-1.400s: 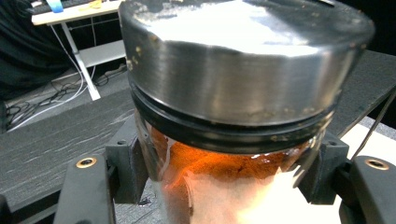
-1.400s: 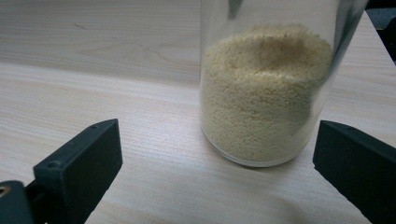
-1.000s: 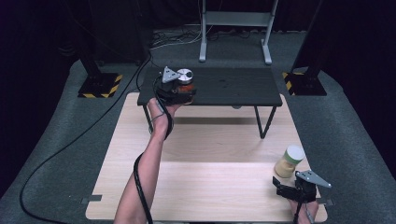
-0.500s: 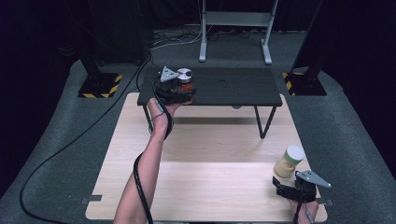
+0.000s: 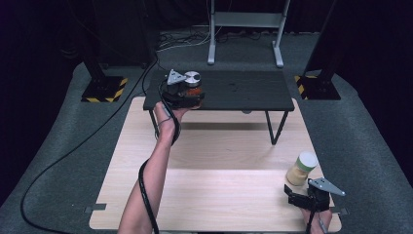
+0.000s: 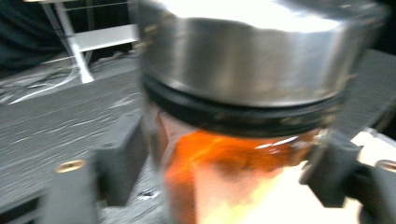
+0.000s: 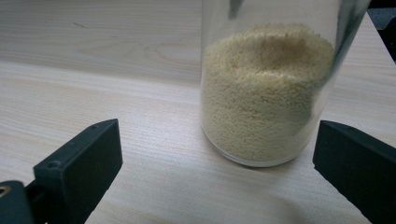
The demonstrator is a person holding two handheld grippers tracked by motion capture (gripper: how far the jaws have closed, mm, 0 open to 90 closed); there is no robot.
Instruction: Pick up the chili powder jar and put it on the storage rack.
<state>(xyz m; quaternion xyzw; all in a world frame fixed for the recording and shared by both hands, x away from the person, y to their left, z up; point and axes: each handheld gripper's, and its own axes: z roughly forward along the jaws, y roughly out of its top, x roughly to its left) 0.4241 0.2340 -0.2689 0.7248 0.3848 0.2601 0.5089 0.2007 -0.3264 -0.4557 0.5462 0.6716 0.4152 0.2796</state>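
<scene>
- Between the jaws of the left gripper point(image 5: 187, 95), an orange spice jar point(image 6: 243, 154) is seen upright on the black shelf point(image 5: 243, 92), long axis vertical, steel lid upward.
- The jaws have just been opening; a gap is visible beside the glass on each side.
- The left forearm is stretched forward, gripper level.
- Ahead of the right gripper point(image 7: 215, 186), wide open, a grain jar point(image 7: 268, 93) stands upright, untouched.
</scene>
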